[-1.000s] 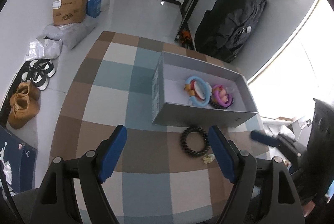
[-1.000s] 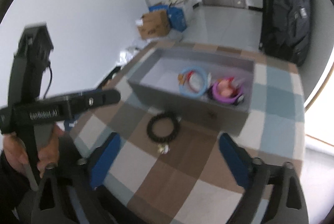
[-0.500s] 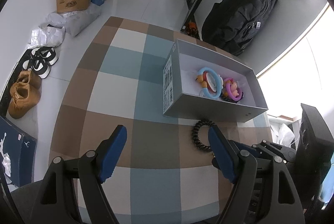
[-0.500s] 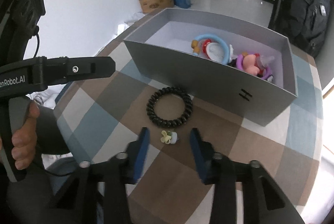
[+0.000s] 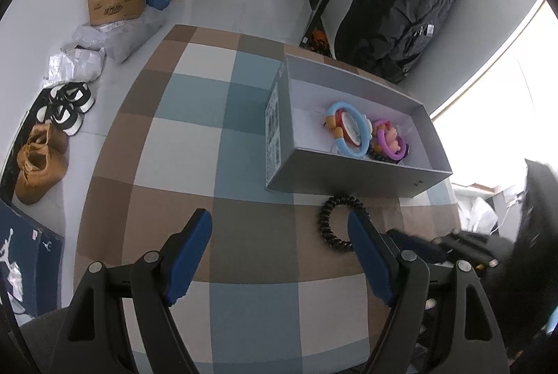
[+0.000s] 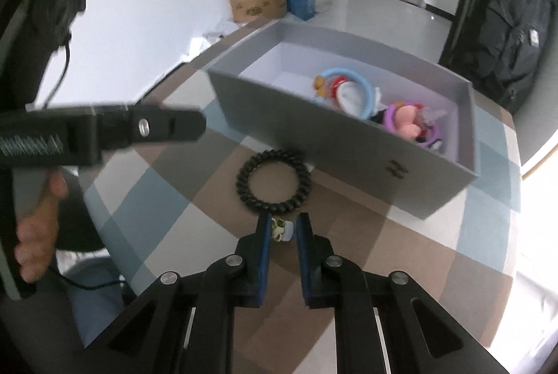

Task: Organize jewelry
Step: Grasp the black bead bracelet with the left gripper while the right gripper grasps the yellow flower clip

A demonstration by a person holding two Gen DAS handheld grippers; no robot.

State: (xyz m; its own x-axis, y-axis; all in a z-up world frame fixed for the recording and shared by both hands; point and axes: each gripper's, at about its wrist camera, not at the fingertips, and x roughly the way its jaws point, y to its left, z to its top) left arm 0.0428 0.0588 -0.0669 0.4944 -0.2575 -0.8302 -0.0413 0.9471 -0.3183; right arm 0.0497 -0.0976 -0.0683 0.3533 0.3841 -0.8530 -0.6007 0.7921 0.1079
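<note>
A grey open box (image 6: 334,133) (image 5: 348,175) stands on the checked cloth and holds a blue ring toy (image 6: 348,91) (image 5: 348,133) and a purple ring toy (image 6: 411,122) (image 5: 390,140). A black spiral hair tie (image 6: 273,182) (image 5: 331,224) lies just in front of the box. My right gripper (image 6: 283,227) is shut on a small yellow-green and pale blue clip (image 6: 281,229) right before the hair tie, low at the cloth. My left gripper (image 5: 279,234) is open and empty above the cloth, left of the hair tie.
The checked cloth (image 5: 181,150) covers the table. On the floor beyond lie shoes (image 5: 42,161), a cardboard box (image 5: 117,0) and plastic bags. A black bag (image 5: 401,14) leans on the wall behind the grey box. My left gripper's body (image 6: 104,133) hangs left of the hair tie.
My right gripper came down and forward to the small clip and its jaws closed from wide open onto it. My left gripper drifted left, staying open.
</note>
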